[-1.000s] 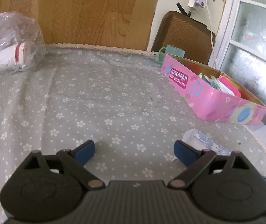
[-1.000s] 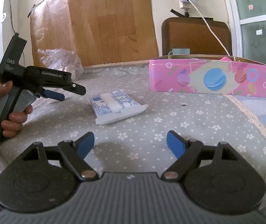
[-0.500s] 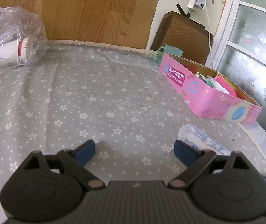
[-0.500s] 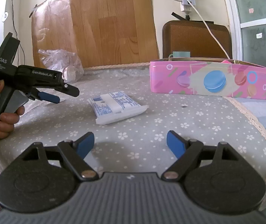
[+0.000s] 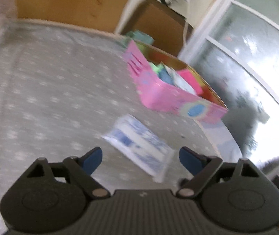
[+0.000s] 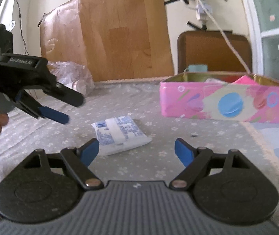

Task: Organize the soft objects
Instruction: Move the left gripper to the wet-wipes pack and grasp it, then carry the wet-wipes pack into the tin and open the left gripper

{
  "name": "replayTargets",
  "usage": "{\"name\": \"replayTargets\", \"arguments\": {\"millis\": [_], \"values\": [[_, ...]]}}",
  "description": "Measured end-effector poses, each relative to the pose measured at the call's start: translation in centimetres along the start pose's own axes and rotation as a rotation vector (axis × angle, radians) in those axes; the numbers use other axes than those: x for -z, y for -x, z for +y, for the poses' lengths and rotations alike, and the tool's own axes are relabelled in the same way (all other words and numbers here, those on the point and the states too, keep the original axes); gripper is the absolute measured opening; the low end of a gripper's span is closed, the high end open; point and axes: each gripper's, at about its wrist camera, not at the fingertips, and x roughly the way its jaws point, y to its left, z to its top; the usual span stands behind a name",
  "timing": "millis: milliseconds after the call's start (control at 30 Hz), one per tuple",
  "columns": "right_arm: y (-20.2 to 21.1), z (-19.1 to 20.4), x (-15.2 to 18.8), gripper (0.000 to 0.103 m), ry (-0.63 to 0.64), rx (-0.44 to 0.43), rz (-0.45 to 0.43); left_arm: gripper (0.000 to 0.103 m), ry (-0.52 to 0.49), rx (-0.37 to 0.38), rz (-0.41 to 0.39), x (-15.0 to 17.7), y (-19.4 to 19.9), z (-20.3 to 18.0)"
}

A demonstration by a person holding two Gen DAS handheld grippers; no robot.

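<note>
A white and blue soft packet [image 5: 139, 145] lies flat on the flowered grey cloth; it also shows in the right wrist view [image 6: 119, 134]. My left gripper [image 5: 140, 160] is open, just short of the packet, which lies between and ahead of its blue fingertips. That gripper also shows from the side in the right wrist view [image 6: 61, 107], hovering left of the packet. My right gripper [image 6: 137, 150] is open and empty, close to the packet's near edge. An open pink tin box [image 6: 225, 102] holding several soft packets stands behind to the right [image 5: 170, 98].
A clear plastic bag [image 6: 70, 78] with a white item lies at the back left of the table. A brown chair back [image 6: 214, 52] and a teal cup [image 6: 197, 67] stand behind the box. The table edge [image 6: 264, 146] runs along the right.
My left gripper has swung right and forward, so the packet now lies between its fingertips. My right gripper has moved closer to the packet. The left view is blurred by motion.
</note>
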Motion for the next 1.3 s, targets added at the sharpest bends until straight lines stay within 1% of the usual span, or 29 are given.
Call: {"name": "replayTargets", "arguments": {"millis": [33, 100, 133, 200, 267, 300, 333, 367, 400, 433, 500, 533, 600, 700, 733, 800, 900, 967, 1033, 1100, 1133, 1167, 1200, 1233, 1267, 1300], "values": [[-0.3, 0.0, -0.2, 0.087, 0.008, -0.023, 0.010, 0.087, -0.005, 0.009, 0.016, 0.0, -0.6, -0.5], [-1.5, 0.9, -0.9, 0.088, 0.072, -0.055, 0.050, 0.087, -0.013, 0.006, 0.041, 0.0, -2.0, -1.2], [-2.2, 1.1, -1.1, 0.088, 0.108, -0.058, 0.067, 0.087, -0.011, 0.004, 0.049, 0.1, -2.4, -1.3], [-4.1, 1.7, -1.7, 0.089, 0.182, -0.061, 0.127, 0.087, -0.002, 0.000, 0.067, 0.1, -3.4, -1.3], [-6.2, 1.8, -2.2, 0.088, 0.206, -0.055, 0.202, 0.087, 0.017, -0.013, 0.084, 0.1, -4.5, -1.0], [-6.9, 1.6, -2.5, 0.077, 0.190, -0.083, 0.226, 0.085, 0.027, -0.008, 0.079, 0.0, -5.0, -0.8], [-7.4, 1.3, -2.7, 0.077, 0.155, -0.119, 0.240, 0.080, 0.024, -0.007, 0.063, 0.0, -5.3, -0.7], [-7.6, 1.4, -2.9, 0.071, 0.150, -0.119, 0.242, 0.065, 0.019, -0.014, 0.047, -0.1, -5.5, -0.8], [-7.5, 1.8, -2.8, 0.069, 0.161, -0.105, 0.233, 0.061, 0.013, -0.024, 0.038, -0.1, -5.7, -0.9], [-7.3, 2.1, -2.7, 0.068, 0.166, -0.092, 0.219, 0.060, 0.015, -0.028, 0.038, -0.3, -5.7, -0.8], [-6.2, 2.5, -2.5, 0.068, 0.157, -0.067, 0.162, 0.060, 0.027, -0.009, 0.027, -0.5, -5.2, -1.0], [-5.6, 2.5, -2.8, 0.068, 0.149, -0.051, 0.124, 0.060, 0.011, 0.001, 0.014, -0.9, -4.8, -1.4], [-4.7, 1.8, -4.5, 0.068, 0.119, -0.028, 0.058, 0.060, -0.056, 0.018, -0.036, -2.3, -3.8, -3.3], [-3.9, -0.3, -7.7, 0.068, 0.116, 0.020, -0.037, 0.060, -0.150, 0.050, -0.105, -5.5, -3.3, -6.3], [-4.0, -1.0, -8.5, 0.068, 0.122, 0.040, -0.053, 0.060, -0.172, 0.070, -0.117, -6.9, -3.6, -7.3], [-4.5, -3.0, -9.9, 0.068, 0.128, 0.083, -0.073, 0.060, -0.185, 0.105, -0.122, -9.5, -5.0, -8.7], [-6.1, -7.5, -11.6, 0.068, 0.091, 0.127, -0.057, 0.060, -0.208, 0.139, -0.116, -12.8, -8.6, -10.6], [-7.3, -10.5, -12.2, 0.069, 0.061, 0.154, -0.037, 0.060, -0.193, 0.160, -0.085, -14.9, -12.1, -11.6], [-8.9, -13.3, -12.8, 0.069, 0.020, 0.174, -0.008, 0.063, -0.175, 0.171, -0.055, -16.5, -15.2, -12.3], [-11.4, -15.9, -13.3, 0.072, -0.034, 0.204, 0.044, 0.074, -0.179, 0.164, -0.038, -17.7, -19.0, -13.4], [-12.4, -17.1, -13.4, 0.072, -0.045, 0.250, 0.072, 0.074, -0.183, 0.144, -0.031, -18.5, -21.2, -13.9], [-13.2, -18.1, -13.6, 0.072, -0.051, 0.303, 0.083, 0.074, -0.184, 0.098, -0.032, -19.1, -22.8, -14.2], [-13.3, -19.1, -13.5, 0.072, -0.071, 0.343, 0.074, 0.074, -0.173, 0.044, -0.043, -19.5, -23.8, -14.2], [-12.6, -19.7, -13.2, 0.072, -0.110, 0.340, 0.058, 0.074, -0.158, 0.022, -0.052, -19.5, -23.9, -13.6], [-11.6, -20.3, -12.8, 0.071, -0.160, 0.312, 0.034, 0.074, -0.137, 0.027, -0.056, -19.5, -23.8, -13.0], [-10.5, -20.5, -12.3, 0.070, -0.191, 0.288, 0.005, 0.074, -0.127, 0.047, -0.059, -19.2, -23.4, -12.5]]}}
